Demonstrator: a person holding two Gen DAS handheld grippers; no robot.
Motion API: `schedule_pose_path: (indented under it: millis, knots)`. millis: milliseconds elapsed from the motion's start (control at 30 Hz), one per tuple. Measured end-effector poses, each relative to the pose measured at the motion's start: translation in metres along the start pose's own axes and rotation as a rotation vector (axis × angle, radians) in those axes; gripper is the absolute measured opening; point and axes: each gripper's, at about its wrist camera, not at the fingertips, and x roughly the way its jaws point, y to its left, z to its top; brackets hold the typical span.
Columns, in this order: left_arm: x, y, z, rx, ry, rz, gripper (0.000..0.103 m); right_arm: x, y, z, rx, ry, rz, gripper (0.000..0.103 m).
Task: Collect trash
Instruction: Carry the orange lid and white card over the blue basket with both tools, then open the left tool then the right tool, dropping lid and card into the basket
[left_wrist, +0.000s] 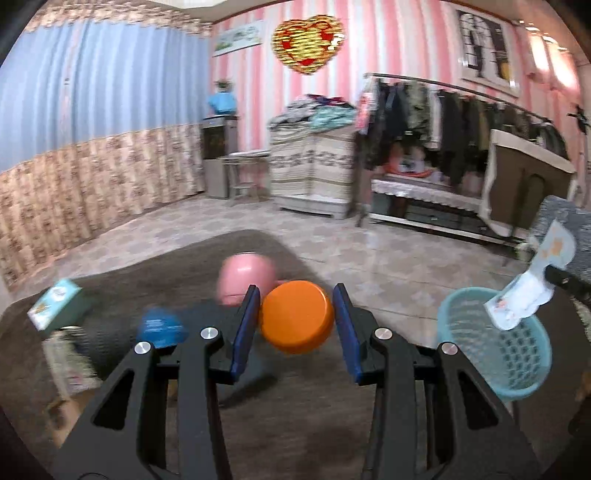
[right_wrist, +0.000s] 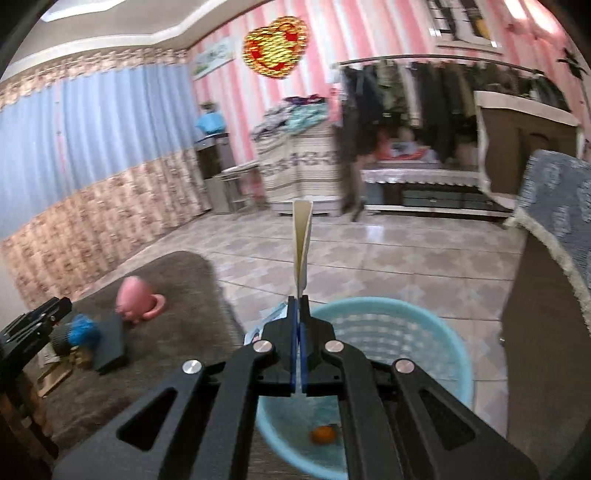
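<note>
My left gripper (left_wrist: 296, 290) is shut on a round orange lid (left_wrist: 297, 317), which sits between the two blue pads above the grey rug (left_wrist: 184, 266). My right gripper (right_wrist: 299, 300) is shut on a thin paper wrapper (right_wrist: 301, 251), seen edge-on and sticking up past the tips. In the left wrist view that wrapper (left_wrist: 524, 295) hangs over the light blue basket (left_wrist: 495, 343), with the right gripper's tip (left_wrist: 561, 278) behind it. The basket (right_wrist: 388, 332) lies right below my right gripper, and a small orange piece (right_wrist: 323, 434) rests on its bottom.
On the rug lie a pink mug (left_wrist: 245, 278), a blue object (left_wrist: 160, 326) and a teal box (left_wrist: 55, 308). A clothes rack (left_wrist: 443, 122) and a covered cabinet (left_wrist: 314, 166) line the far wall. A grey-covered seat (right_wrist: 554, 206) stands at the right.
</note>
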Motion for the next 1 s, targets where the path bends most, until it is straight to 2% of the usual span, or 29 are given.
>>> schedule_pose_path:
  millis: [267,500,800,1000]
  knots:
    - [0.029,-0.093,-0.007,0.058,0.023,-0.154,0.040,0.011,-0.065,-0.004,0.047,0.022,-0.168,0.001]
    - [0.055,-0.159,-0.015,0.128,0.048,-0.234,0.040,0.029,-0.091,-0.007,0.053,0.057,-0.230,0.001]
    - [0.110,-0.207,-0.026,0.180,0.133,-0.282,0.040,0.043,-0.104,-0.019,0.077,0.098,-0.261,0.001]
    - [0.122,-0.223,-0.034,0.212,0.165,-0.321,0.040,0.045,-0.106,-0.025,0.082,0.113,-0.282,0.001]
